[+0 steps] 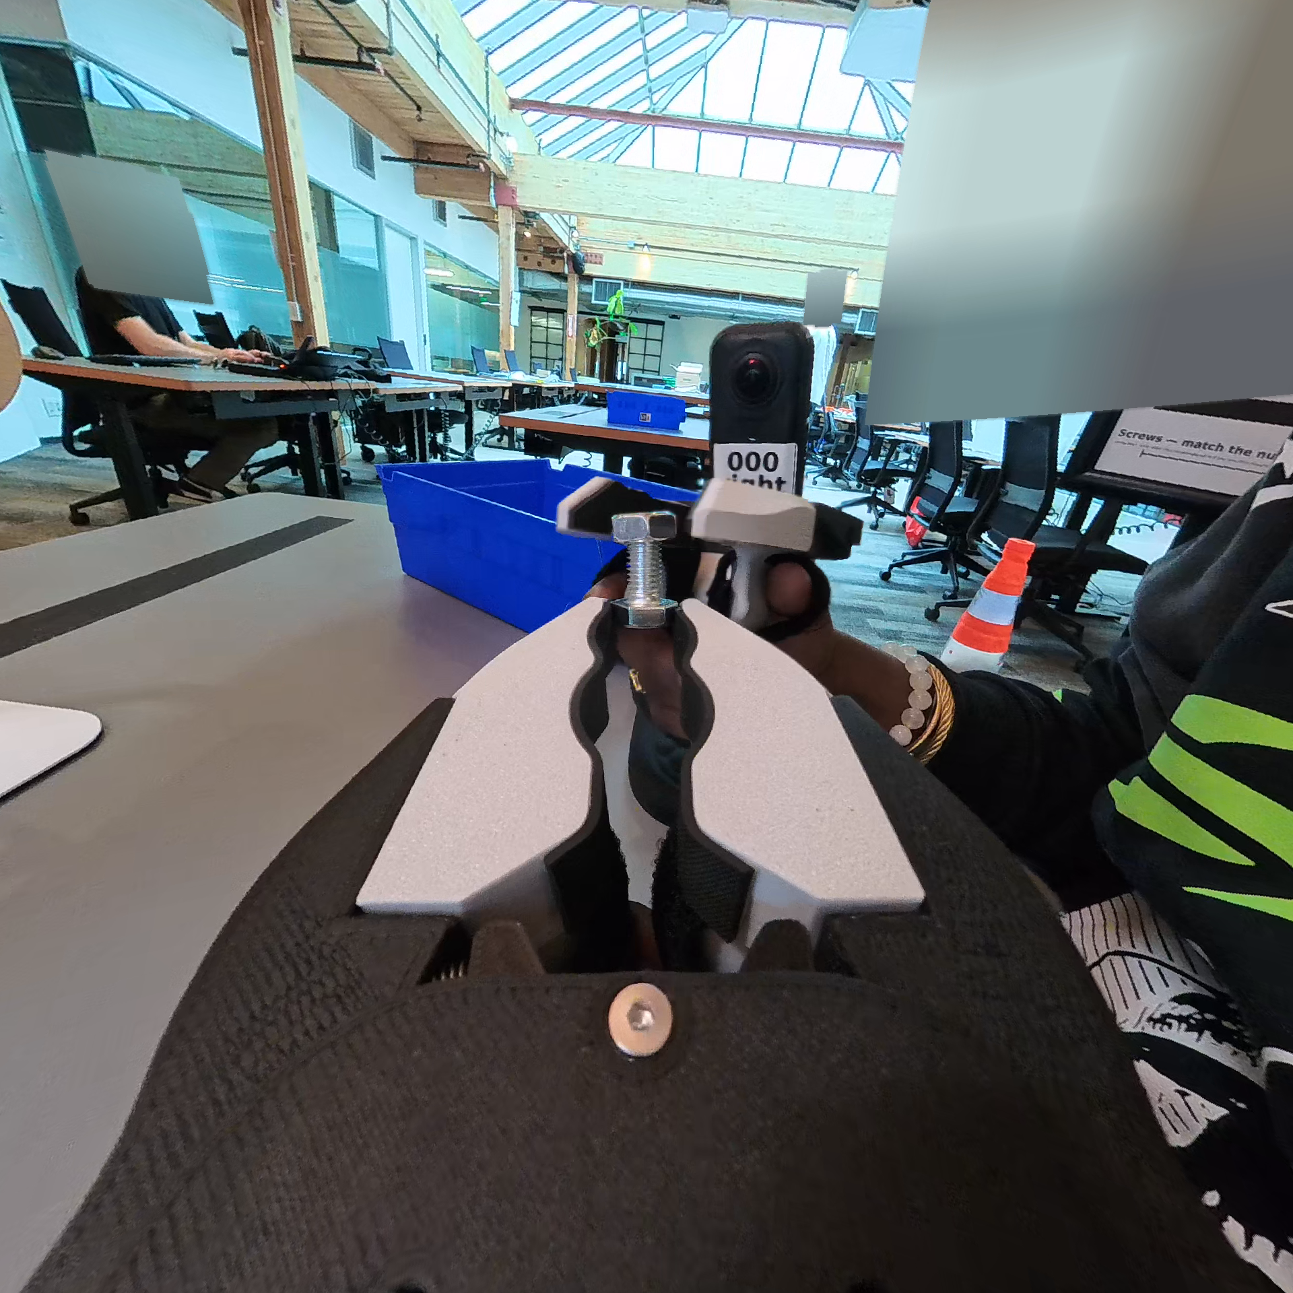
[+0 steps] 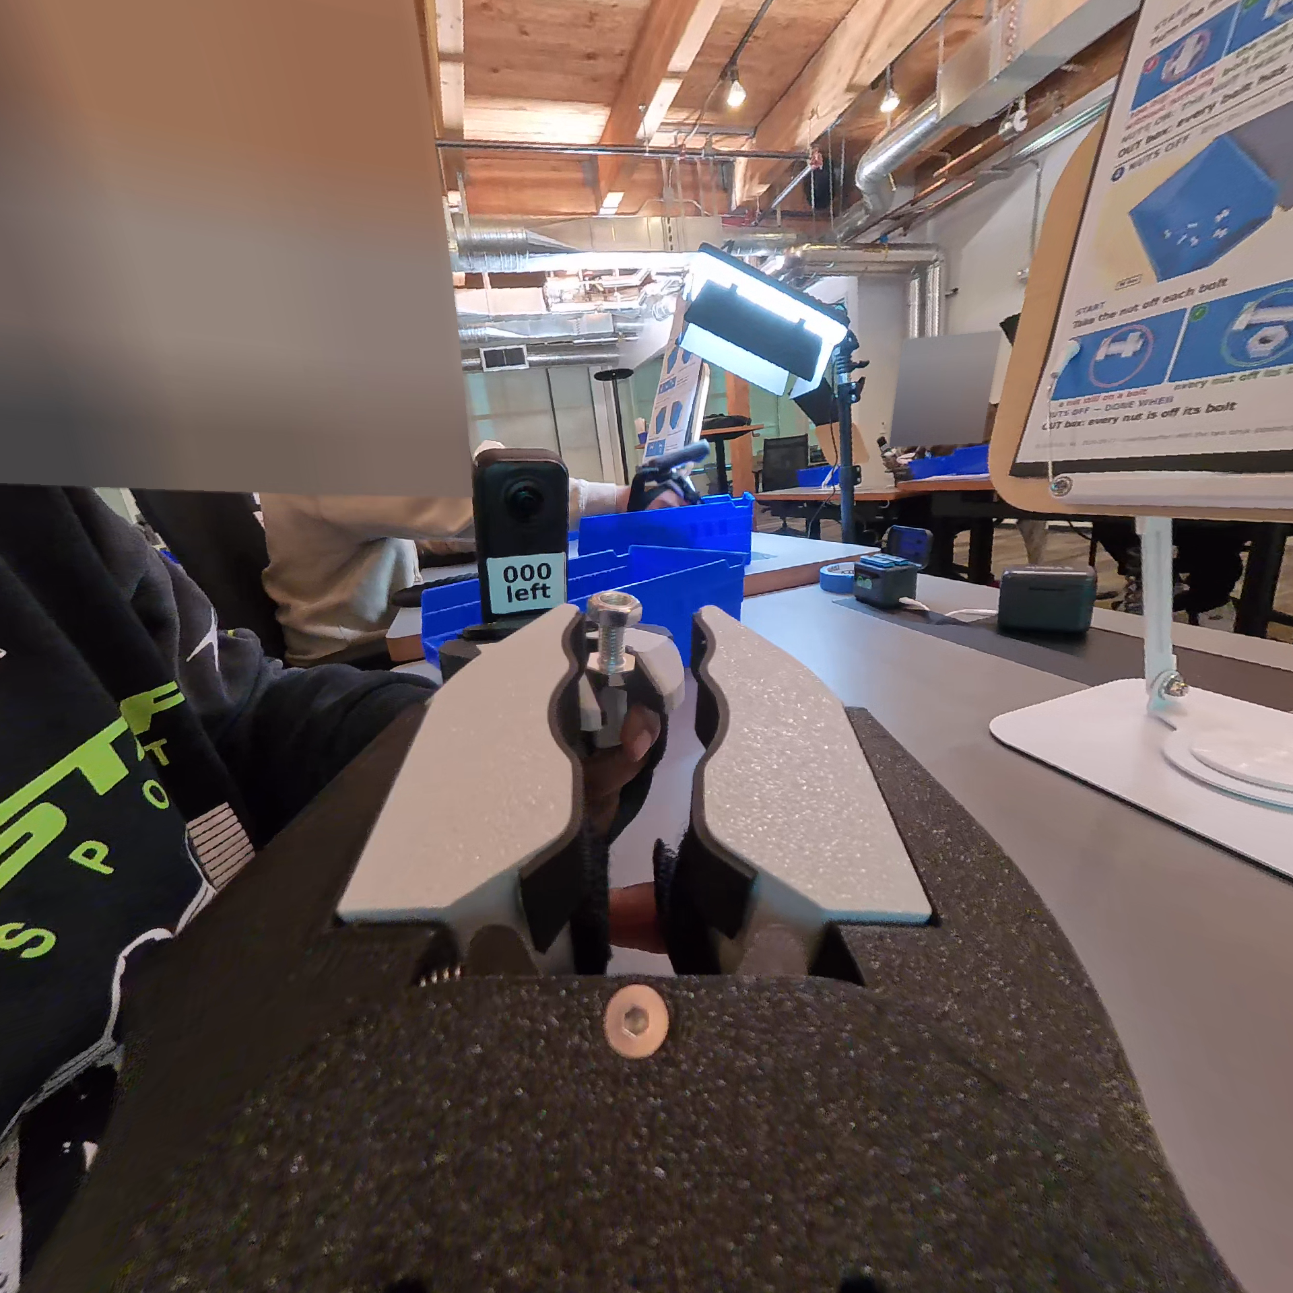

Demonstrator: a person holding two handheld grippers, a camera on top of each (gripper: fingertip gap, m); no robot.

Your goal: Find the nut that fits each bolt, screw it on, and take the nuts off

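Left gripper's fingertips [image 1: 644,616] cover the nut's [image 1: 644,614] sides; instruction board [image 2: 1147,231] is cropped by the frame edge.

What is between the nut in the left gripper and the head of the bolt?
Only the bolt's bare thread; the nut, shut in the left gripper, sits well below the head. The left wrist view shows this.

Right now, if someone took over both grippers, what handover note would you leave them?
Left gripper: shut on the bolt at its lower hex end, holding it upright above the table.
Right gripper: open, fingertips around the nut, with a gap on one side.
Done: the nut sits at the thread's top end; going on or coming off, cannot tell.
Left: finish this nut. The blue bin lies behind, contents hidden.
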